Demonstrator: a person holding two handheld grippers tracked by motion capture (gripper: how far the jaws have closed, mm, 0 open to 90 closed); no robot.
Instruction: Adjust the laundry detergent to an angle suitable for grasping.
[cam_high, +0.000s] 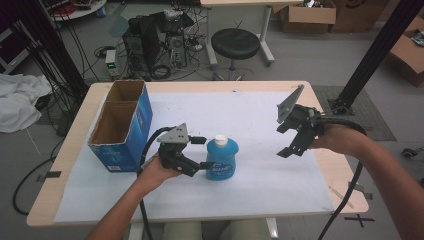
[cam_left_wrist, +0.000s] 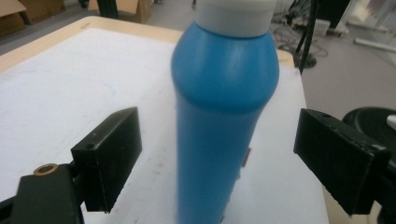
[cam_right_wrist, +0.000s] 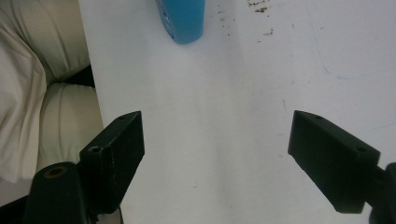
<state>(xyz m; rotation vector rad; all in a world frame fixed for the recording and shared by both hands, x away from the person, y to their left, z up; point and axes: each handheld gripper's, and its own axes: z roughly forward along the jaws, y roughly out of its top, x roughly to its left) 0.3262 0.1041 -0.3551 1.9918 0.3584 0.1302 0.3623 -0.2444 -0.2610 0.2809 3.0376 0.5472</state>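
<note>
1. We hold the left gripper (cam_high: 202, 151) low over the white paper sheet (cam_high: 260, 185) that covers the wooden table (cam_high: 70, 150), our left forearm coming up from the bottom edge and the hand wrapped around the gripper's black body.
2. Its jaws point toward the squat blue plastic bottle with a white cap (cam_high: 221, 158), which stands upright near the middle of the sheet.
3. In the left gripper view the bottle (cam_left_wrist: 219, 116) sits between the two black pads with a clear gap on each side; the jaws are released and touch nothing.
4. Our right arm reaches in from the right, raised above the table, the right gripper (cam_high: 286, 140) tilted down and leftward.
5. Its jaws are spread wide and empty, well apart from the bottle.
6. A blue open-topped cardboard box (cam_high: 122, 127) stands at the sheet's left edge.
</note>
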